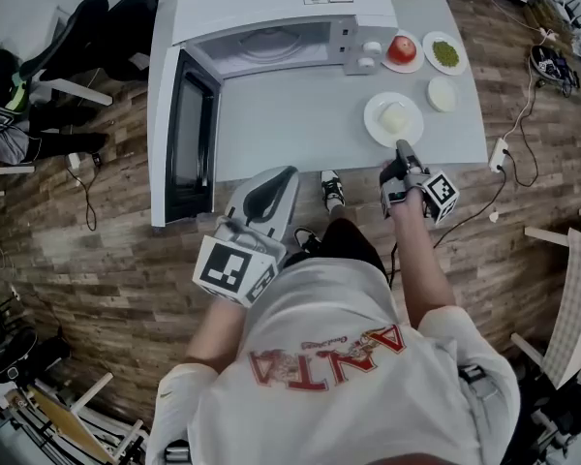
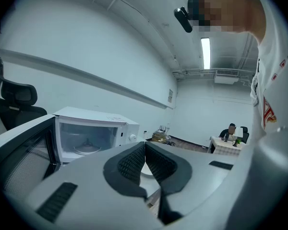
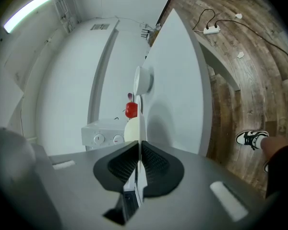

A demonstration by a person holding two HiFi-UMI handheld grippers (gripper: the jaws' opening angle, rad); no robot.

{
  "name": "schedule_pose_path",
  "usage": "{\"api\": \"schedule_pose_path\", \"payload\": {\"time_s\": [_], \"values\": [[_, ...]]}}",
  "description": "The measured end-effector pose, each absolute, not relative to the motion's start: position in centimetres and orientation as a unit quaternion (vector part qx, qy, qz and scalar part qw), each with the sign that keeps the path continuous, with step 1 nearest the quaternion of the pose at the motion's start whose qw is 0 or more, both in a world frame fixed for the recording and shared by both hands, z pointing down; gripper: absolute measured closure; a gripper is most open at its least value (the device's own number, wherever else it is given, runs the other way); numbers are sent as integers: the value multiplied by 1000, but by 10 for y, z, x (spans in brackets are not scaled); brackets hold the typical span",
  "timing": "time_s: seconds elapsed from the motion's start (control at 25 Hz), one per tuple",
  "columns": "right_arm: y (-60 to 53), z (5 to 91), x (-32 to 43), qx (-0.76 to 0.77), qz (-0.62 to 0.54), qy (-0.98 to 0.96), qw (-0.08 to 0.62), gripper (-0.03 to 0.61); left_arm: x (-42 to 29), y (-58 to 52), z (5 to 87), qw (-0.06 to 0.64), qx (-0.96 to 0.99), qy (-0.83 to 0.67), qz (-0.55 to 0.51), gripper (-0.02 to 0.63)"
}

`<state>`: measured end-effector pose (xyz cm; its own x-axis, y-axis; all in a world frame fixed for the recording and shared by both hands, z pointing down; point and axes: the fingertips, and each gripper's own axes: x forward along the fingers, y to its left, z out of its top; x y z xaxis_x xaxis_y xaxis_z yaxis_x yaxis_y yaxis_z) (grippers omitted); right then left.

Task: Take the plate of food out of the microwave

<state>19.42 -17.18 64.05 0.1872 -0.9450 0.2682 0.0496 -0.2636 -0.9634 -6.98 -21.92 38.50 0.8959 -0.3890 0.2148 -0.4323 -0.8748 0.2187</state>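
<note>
The plate (image 1: 394, 119), clamped at its rim by the right gripper (image 1: 402, 148), is to be settled flat before release; the left gripper (image 2: 145, 152) is closed, empty.

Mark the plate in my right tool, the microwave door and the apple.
plate (image 1: 374, 114), head view, bare left rim
microwave door (image 1: 187, 139), head view, dark window
apple (image 1: 402, 49), head view, its middle

The microwave (image 1: 271, 27) stands at the back left of the worktop (image 1: 290, 134), with its door (image 1: 184, 134) swung out to the left. The plate of food (image 1: 393, 119) lies on the worktop to the microwave's right, near the front edge. Behind it, an apple dish (image 1: 402, 51) sits just beside the microwave. A second dish (image 1: 445, 53) is right of that, and a third dish (image 1: 443, 94) lies in front.
</note>
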Motion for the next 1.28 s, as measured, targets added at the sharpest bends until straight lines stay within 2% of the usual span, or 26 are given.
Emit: {"api": "schedule_pose_path", "payload": {"time_s": [0.24, 0.6, 0.72, 0.84, 0.96, 1.16, 1.28], "values": [[-169, 656, 206, -605, -518, 344, 498, 555, -74, -223, 389, 134, 962, -220, 87, 603], [-172, 661, 210, -603, -534, 341, 483, 557, -79, -225, 394, 142, 959, -229, 89, 604], [-177, 652, 210, -609, -533, 373, 453, 514, -79, -225, 396, 146, 958, -230, 88, 603], [-181, 651, 207, -622, -547, 409, 382, 458, -78, -226, 397, 147, 958, -231, 86, 603], [-185, 650, 198, -634, -564, 450, 279, 385, -76, -226, 395, 149, 958, -232, 85, 604], [-186, 654, 186, -649, -542, 530, 57, 374, -71, -226, 397, 150, 958, -231, 80, 604], [-180, 662, 181, -646, -528, 549, -43, 376, -66, -227, 398, 151, 958, -228, 81, 603]]}}
